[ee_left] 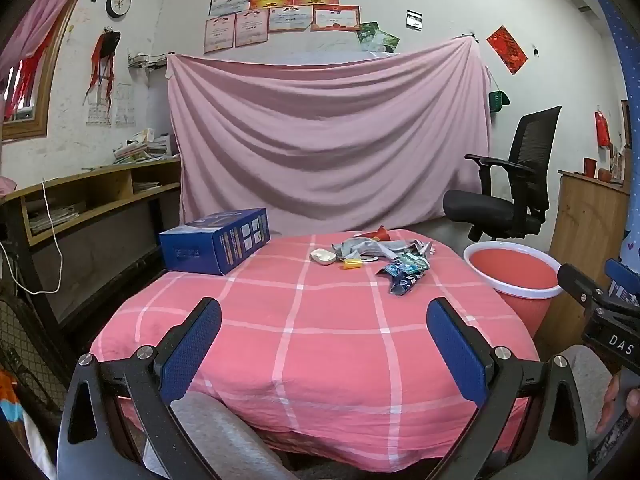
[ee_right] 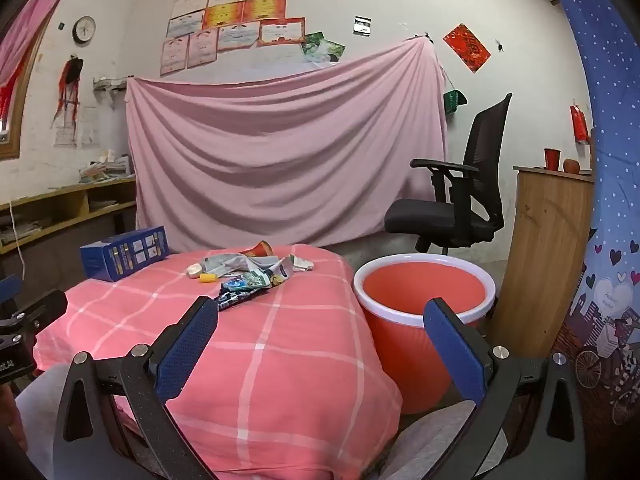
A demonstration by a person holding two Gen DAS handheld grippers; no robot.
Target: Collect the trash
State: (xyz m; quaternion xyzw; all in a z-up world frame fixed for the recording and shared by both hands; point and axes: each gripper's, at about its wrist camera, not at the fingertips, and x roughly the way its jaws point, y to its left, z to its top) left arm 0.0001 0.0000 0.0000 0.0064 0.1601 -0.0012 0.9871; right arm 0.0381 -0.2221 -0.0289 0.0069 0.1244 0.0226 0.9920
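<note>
Pink-and-white checked cloth point(ee_left: 320, 340) covers the counter that everything sits on, and behind it a pale pink sheet point(ee_left: 328, 136) hangs across the wall under rows of certificates point(ee_left: 288, 4). Taking the blue box point(ee_left: 216, 240) at the counter's far left corner as my marker: the trash lies in a loose heap point(ee_left: 380, 254) well to the right of it, toward the far edge. Nearest the box is a small white oval case point(ee_left: 323, 256), then a short yellow tube point(ee_left: 352, 264) just beside it, with crumpled grey wrapping point(ee_left: 364, 248) behind, a red paper cone point(ee_left: 383, 234) at the back, and blue-green snack wrappers point(ee_left: 406, 274) on the near right side of the heap. Farther right again, off the counter's edge and lower down, stands a red bucket with a white rim point(ee_right: 424, 280), and beyond that a black office chair point(ee_right: 464, 192).

Both tools hover over the near edge of the counter, well apart from the heap. Left hand-held gripper point(ee_left: 324, 344): blue pads spread wide, nothing between them. Right hand-held gripper point(ee_right: 320, 344): likewise spread wide and holding nothing, its right finger in front of the bucket
</note>
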